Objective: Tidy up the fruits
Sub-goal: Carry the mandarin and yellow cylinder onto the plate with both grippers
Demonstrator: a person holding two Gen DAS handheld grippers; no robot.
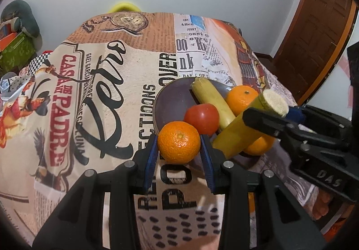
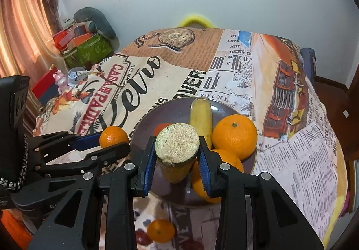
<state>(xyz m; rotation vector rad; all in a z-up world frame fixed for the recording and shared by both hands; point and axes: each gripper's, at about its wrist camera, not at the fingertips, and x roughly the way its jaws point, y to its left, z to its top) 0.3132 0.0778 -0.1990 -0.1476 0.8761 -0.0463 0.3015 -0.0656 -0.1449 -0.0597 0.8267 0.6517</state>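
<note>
Both claws are gripping fruit beside the purple plate point(image 2: 224, 110): left gripper point(image 1: 178, 148) clamping a mandarin point(image 1: 178, 142) at its near-left rim, right gripper point(image 2: 177, 158) squeezing a yellow stalk point(image 2: 177, 151) above its near side. Each should be lowering gently into bare plate space, avoiding the tomato point(image 1: 202, 118).

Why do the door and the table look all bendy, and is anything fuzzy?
Left wrist view: the fisheye lens bows the brown door and leaves dark corners; the orange in the left tongs is sharp, the tablecloth beneath looks soft. Right wrist view: the table bulges round, the cut stalk in the right tongs is crisp, the curtain glows pale.
</note>
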